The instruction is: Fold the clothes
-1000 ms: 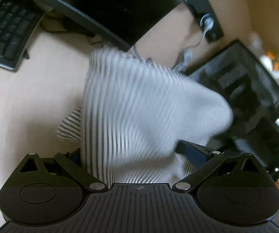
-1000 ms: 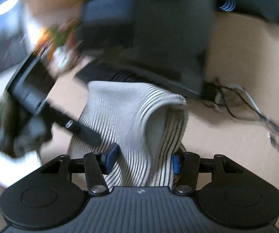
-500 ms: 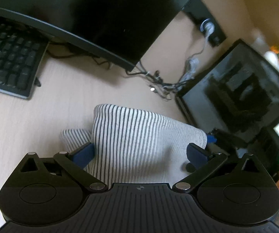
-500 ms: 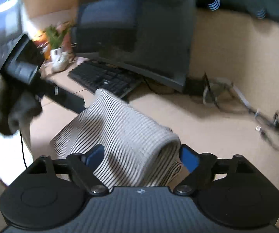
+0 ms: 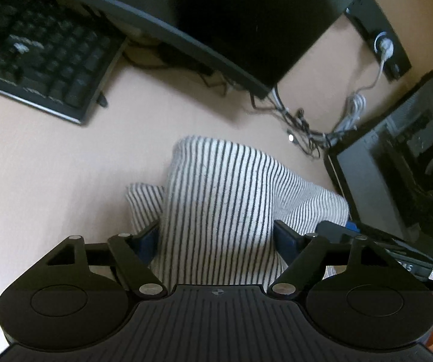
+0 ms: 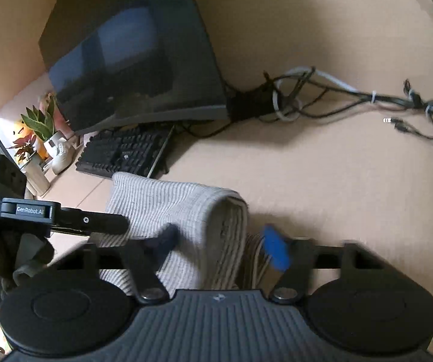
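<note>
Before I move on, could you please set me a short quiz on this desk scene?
1. True or false: the folded white, dark-striped knit garment lies on a black keyboard.
2. What does it rest on? A) pale beige desk B) wooden floor C) chair seat
3. Fill in: behind it stands a wide, dark-screened ___.
Key: 1 false; 2 A; 3 monitor.

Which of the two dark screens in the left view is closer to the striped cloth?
The tilted screen at the right: the striped cloth lies right beside its lower edge. The large monitor stands farther back.
</note>
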Motion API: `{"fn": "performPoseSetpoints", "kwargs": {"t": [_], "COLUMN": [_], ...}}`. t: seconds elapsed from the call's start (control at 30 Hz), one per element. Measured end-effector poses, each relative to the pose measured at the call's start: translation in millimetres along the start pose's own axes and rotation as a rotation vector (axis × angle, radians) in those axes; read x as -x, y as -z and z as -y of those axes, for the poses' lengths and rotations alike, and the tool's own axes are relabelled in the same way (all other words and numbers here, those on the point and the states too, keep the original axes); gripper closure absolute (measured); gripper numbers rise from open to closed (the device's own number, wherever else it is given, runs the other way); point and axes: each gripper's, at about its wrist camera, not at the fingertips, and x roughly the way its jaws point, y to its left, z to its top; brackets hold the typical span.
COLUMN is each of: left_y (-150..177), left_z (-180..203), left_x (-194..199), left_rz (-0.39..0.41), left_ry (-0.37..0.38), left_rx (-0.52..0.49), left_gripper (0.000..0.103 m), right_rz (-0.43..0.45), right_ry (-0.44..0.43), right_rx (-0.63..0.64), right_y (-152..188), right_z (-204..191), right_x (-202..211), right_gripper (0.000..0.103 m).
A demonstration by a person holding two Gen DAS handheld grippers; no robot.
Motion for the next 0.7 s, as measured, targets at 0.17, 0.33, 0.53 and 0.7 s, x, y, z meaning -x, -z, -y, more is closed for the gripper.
{"fn": "performPoseSetpoints", "kwargs": {"t": [0.17, 0.33, 0.53, 0.7], "left_y": [-9.6, -18.0, -8.1, 3.7], "left_z": [0.5, 11.5, 45.9, 50.4], "left_x": [38.9, 52.5, 12.9, -27.1], "left_rz": [0.152, 0.195, 0.086, -0.006], "left_ry": [-0.040, 0.006, 0.091, -0.074], "left_rx": [0.016, 0.000, -0.154, -0.211], "left_gripper": [0.020, 0.018, 0.010, 0.009], "right_rz": [0.063, -0.047, -0.058, 0.016], "right_ry": [0.033, 0.117, 0.147, 0.162], "right_rx": [0.133, 0.172, 0.159, 0.148], "right_y": [-28.2, -27.0, -22.5, -29.6], "right_z": [-19.1, -13.5, -5.8, -13.5], "right_x": [-0.1, -50.4, -53.5, -16.3], "right_gripper": [0.094, 0.093, 0.089, 0.085]}}
